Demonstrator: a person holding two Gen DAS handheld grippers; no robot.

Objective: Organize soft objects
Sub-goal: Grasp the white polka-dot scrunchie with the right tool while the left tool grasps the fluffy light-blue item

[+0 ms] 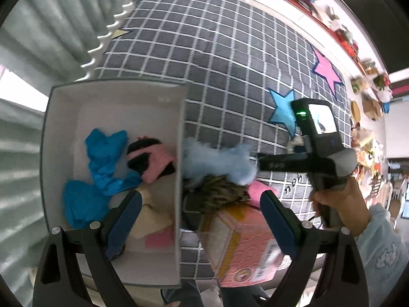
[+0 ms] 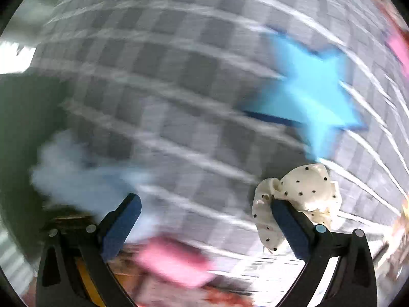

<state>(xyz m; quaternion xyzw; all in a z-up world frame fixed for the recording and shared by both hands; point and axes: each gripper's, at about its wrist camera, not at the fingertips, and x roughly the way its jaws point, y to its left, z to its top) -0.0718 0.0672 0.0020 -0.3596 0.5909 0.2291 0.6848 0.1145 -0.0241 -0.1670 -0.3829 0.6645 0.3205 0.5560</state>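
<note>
A white box (image 1: 179, 138) stands on the checked rug and holds blue cloth (image 1: 104, 151), a pink-and-black soft piece (image 1: 150, 158) and beige and pink pieces. My left gripper (image 1: 202, 220) is open and empty above the box's right wall. Beside the box lie light blue fluff (image 1: 217, 161), a brown furry item (image 1: 217, 194) and a pink carton (image 1: 237, 243). My right gripper (image 2: 204, 217) is open; a white polka-dot scrunchie (image 2: 304, 189) hangs on its right finger. The right wrist view is blurred. The right gripper's body (image 1: 317, 153) shows in the left wrist view.
The grey checked rug (image 1: 217, 64) has a blue star (image 1: 283, 110) and a pink star (image 1: 327, 69). A corrugated white wall (image 1: 51, 30) runs along the left. Cluttered shelves (image 1: 358, 58) line the far right.
</note>
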